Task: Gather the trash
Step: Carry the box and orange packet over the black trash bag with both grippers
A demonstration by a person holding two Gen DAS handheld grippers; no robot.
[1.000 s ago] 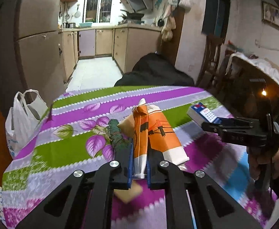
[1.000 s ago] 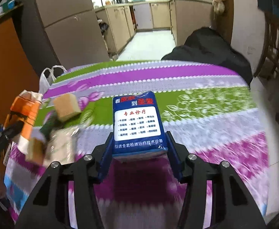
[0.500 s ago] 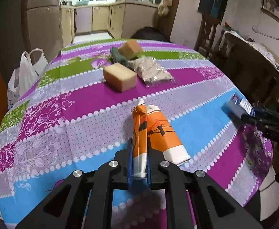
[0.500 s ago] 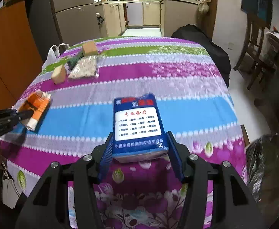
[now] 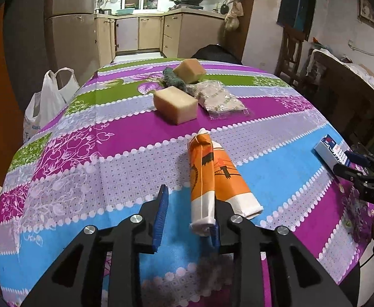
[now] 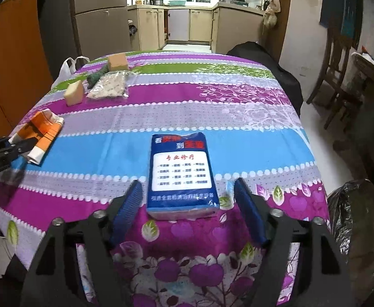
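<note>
An orange and white wrapper (image 5: 212,179) lies on the striped tablecloth (image 5: 84,158) between the open fingers of my left gripper (image 5: 188,217), touching the right finger. It also shows in the right wrist view (image 6: 40,134). A blue tissue pack (image 6: 182,174) lies on the table between the open fingers of my right gripper (image 6: 188,199), with gaps on both sides. The pack shows at the right edge of the left wrist view (image 5: 331,152). Farther back lie two tan blocks (image 5: 175,103), a dark green wad (image 5: 174,81) and a clear packet (image 5: 219,98).
A white plastic bag (image 5: 46,102) hangs off the table's left side. A black trash bag (image 6: 358,220) stands at the right of the table. A dark covered chair (image 6: 261,51) is at the far end, wooden chairs (image 6: 340,51) to the right.
Both grippers pulled back to the near table edge, lowered their items onto the cloth and opened. The wrapper and the tissue pack now rest on the table.
</note>
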